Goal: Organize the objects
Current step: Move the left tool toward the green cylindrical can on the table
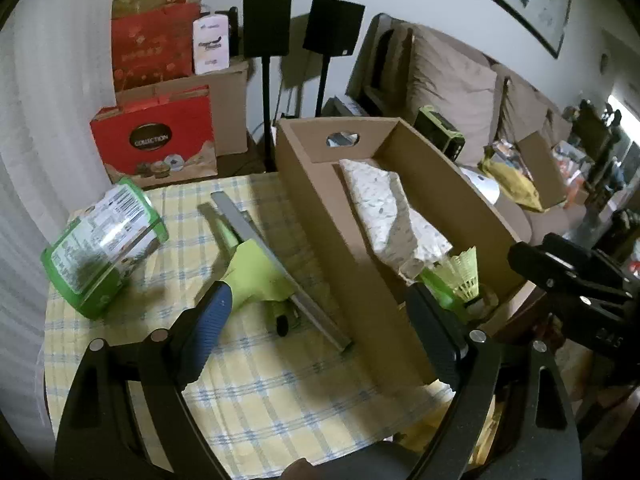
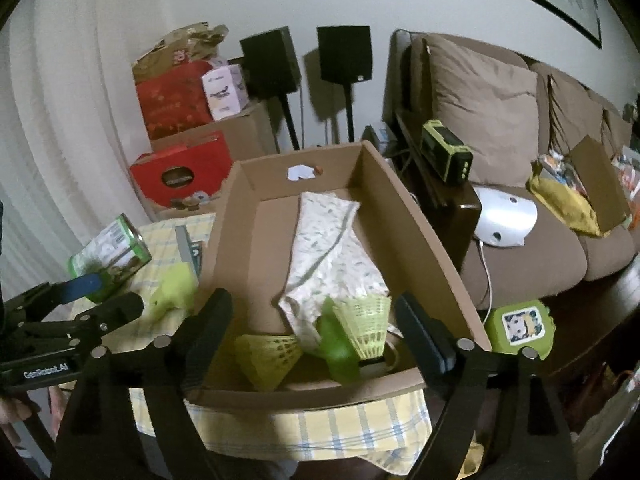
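Covering the table, a yellow checked cloth (image 1: 256,400) carries a cardboard box (image 2: 404,216); inside lie a folded cloth (image 2: 332,252) and two shuttlecocks (image 2: 366,326). Beside the box: window squeegee (image 1: 260,264), green packet (image 1: 104,244). Behind it, a sofa (image 2: 520,240). Left gripper (image 1: 320,332) and right gripper (image 2: 316,332) gape wide, empty.

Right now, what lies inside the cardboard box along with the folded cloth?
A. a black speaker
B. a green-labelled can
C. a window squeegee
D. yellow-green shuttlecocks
D: yellow-green shuttlecocks sit at the near end of the cardboard box, beside the folded cloth.
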Motion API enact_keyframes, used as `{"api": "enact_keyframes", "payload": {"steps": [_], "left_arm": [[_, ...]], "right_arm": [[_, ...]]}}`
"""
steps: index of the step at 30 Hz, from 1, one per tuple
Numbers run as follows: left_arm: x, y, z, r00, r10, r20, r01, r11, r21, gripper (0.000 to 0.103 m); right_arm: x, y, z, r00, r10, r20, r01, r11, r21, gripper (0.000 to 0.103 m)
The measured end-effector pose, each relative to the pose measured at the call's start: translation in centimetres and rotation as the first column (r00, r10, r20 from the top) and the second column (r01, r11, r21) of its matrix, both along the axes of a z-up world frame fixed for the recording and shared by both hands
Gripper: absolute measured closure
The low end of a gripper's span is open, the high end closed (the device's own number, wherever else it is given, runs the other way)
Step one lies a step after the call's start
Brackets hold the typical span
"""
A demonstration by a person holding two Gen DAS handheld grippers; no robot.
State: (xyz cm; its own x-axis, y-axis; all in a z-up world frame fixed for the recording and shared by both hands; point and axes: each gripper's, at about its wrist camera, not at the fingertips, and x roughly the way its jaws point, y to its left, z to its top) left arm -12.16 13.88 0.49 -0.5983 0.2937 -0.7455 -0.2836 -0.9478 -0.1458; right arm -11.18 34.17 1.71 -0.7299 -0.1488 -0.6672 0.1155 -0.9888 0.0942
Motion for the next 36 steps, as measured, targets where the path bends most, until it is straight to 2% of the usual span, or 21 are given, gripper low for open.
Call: {"api": "enact_keyframes", "payload": {"steps": [3,4,5,6,22,29,36], "left_arm": [[0.3,-0.8,0.0,1.0,0.012,0.001,-0.012,1.0,-0.005,0.015],[0.4,-1.2,0.0,1.0,0.016,-0.001,-0.016,1.0,-0.01,0.012],[0.5,-1.5,0.0,1.0,0.018,0.0,-0.018,1.0,-0.009,0.001],[0.6,-1.8,0.1,1.0,0.019,-0.005,-0.019,1.0,0.0,0.0],[1.5,-7.9,1.2,0.991,0.125,-0.052,-0.126,0.992,-0.027,0.0],[1.2,-11.7,1.3,0.976,0.201,-0.083,-0.207,0.976,-0.071,0.0],[0.2,-16.6,1.0,0.957,0.282,-0.066,-0.285,0.958,-0.026,0.0]], "right_arm": [[0.2,-1.0,0.1,1.0,0.025,0.0,-0.025,1.0,0.007,0.005],[0.2,-1.5,0.2,1.0,0.031,-0.002,-0.031,0.999,0.015,0.004],[0.3,-1.7,0.3,0.999,0.035,-0.005,-0.035,0.999,0.022,0.002],[0.5,-2.1,0.3,0.999,0.04,-0.009,-0.04,0.999,0.032,0.002],[0.6,-7.4,0.5,0.991,0.134,-0.005,-0.134,0.99,0.05,0.002],[-0.3,-10.0,0.5,0.981,0.194,0.001,-0.193,0.978,0.076,0.002],[-1.7,-12.8,0.3,0.965,0.264,-0.004,-0.263,0.963,0.051,0.002]]}}
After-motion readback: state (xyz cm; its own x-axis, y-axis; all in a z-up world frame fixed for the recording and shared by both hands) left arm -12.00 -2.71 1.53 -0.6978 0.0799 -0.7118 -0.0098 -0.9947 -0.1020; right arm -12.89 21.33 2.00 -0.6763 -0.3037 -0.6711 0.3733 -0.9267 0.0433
